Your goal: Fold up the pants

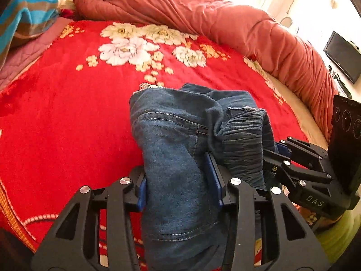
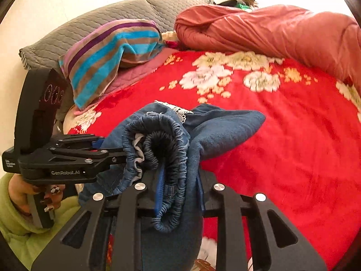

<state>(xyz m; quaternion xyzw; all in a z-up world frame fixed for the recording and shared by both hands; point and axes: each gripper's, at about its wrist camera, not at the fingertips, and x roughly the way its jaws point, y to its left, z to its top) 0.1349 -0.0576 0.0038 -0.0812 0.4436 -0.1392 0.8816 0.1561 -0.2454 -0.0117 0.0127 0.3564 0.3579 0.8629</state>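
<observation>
Your left gripper [image 1: 180,180] is clamped on the bunched blue denim pants [image 1: 176,135] — the cloth fills the gap between its blue-padded fingers [image 1: 141,192] and spills forward over them, stitched seam uppermost. Your right gripper [image 2: 179,192] is likewise closed on the same pants [image 2: 178,140], pinching the gathered elastic waistband [image 2: 171,205], which loops down in front of its fingers. The two grippers sit close beside each other: from the left wrist view the right gripper [image 1: 282,151] enters at the right edge and meets the denim; from the right wrist view the left gripper [image 2: 108,151] reaches in from the left and meets the bundle. The pants hang in a heap between both claws, above the red floral bedspread [image 1: 67,117]. Behind lie a rolled salmon-orange quilt [image 1: 203,13] and a striped turquoise-and-brown towel [image 2: 108,54].
</observation>
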